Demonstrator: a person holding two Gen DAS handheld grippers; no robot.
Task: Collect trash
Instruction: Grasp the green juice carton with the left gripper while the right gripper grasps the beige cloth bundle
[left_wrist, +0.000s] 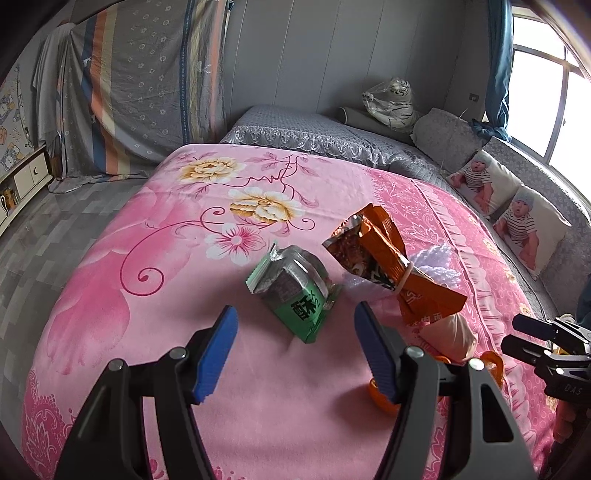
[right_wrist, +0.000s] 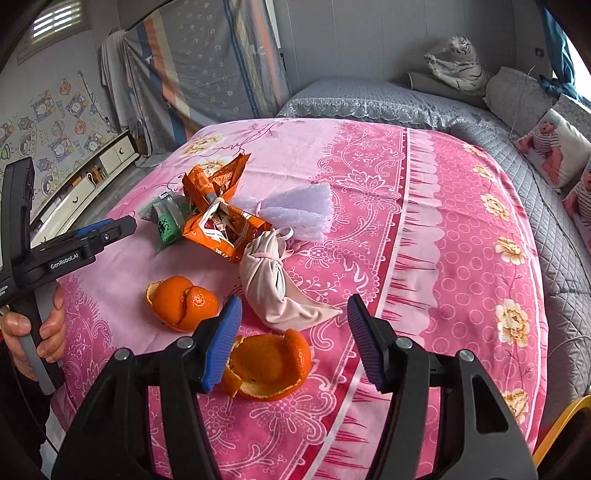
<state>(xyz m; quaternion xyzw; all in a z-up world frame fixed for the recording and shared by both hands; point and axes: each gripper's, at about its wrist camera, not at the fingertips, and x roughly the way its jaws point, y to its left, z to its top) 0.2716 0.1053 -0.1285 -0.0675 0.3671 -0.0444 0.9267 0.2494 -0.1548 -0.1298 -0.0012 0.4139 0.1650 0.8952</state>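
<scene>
Between the blue ribbed pads of the right gripper (right_wrist: 294, 341), which stand apart with nothing clamped, a curled piece of orange citrus peel (right_wrist: 269, 367) is seen lying on the pink floral bedspread (right_wrist: 424, 229), close to the left pad. A knotted pale pink cloth bundle (right_wrist: 275, 284) lies just beyond it, and a second orange peel (right_wrist: 181, 302) rests to the left. Further out, a crumpled orange foil snack bag (right_wrist: 218, 206), a green snack packet (right_wrist: 166, 225) and a white crinkled plastic wrapper (right_wrist: 299, 210) are heaped together.

The left gripper (left_wrist: 295, 350) is likewise held open and empty, with the green packet (left_wrist: 295, 291) lying just ahead of its pads.

Several risks can be judged. The peel is thin and brittle, so it could be cracked or pushed aside if the pads are closed off-centre. The soft bedspread could be pinched up with it. The cloth bundle could be caught by mistake. The two grippers are near each other, so a collision is possible.
</scene>
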